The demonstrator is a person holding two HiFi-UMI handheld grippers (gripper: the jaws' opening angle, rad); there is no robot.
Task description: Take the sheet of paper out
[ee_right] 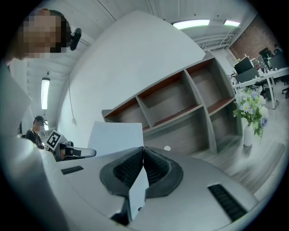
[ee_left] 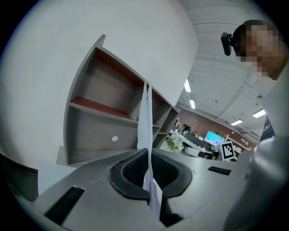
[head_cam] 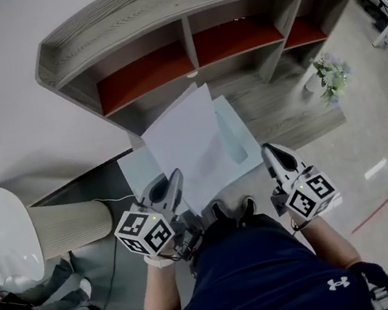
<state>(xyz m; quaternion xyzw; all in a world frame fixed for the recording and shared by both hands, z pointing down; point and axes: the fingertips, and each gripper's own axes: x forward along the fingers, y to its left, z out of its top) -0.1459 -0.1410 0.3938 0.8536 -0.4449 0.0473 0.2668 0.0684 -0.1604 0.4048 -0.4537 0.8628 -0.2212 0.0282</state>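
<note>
Evidently left tongs (ee_left: 147, 151) pinch paper (ee_left: 145, 116) edge-on; right tongs (ee_right: 142, 148) pinch a pale sheet (ee_right: 116, 140).

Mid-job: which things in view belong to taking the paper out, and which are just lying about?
Job:
sheet of paper, clamped by the left gripper
pale blue sleeve, clamped by the right gripper

Lying about:
grey shelf unit
vase of flowers
round white table

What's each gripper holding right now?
Left gripper: closed on the white sheet of paper.
Right gripper: closed on the pale blue translucent plastic sleeve.
</note>
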